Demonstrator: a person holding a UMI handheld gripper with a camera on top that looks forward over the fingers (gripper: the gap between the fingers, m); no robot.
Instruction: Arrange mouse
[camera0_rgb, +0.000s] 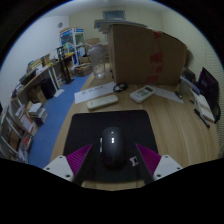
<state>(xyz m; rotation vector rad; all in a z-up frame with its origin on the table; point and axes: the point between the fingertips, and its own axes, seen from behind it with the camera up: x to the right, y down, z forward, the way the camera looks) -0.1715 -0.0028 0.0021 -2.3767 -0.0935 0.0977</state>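
A black mouse lies on a black mouse pad on the wooden table. My gripper is low over the pad with the mouse between its two fingers. The magenta pads stand apart, with a dark gap showing on each side of the mouse. The gripper is open. The near end of the mouse is hidden by the gripper's body.
Beyond the pad lie a white keyboard and a white device. A large cardboard box stands at the back. A laptop sits at the far right. Cluttered shelves and a blue floor mat are to the left.
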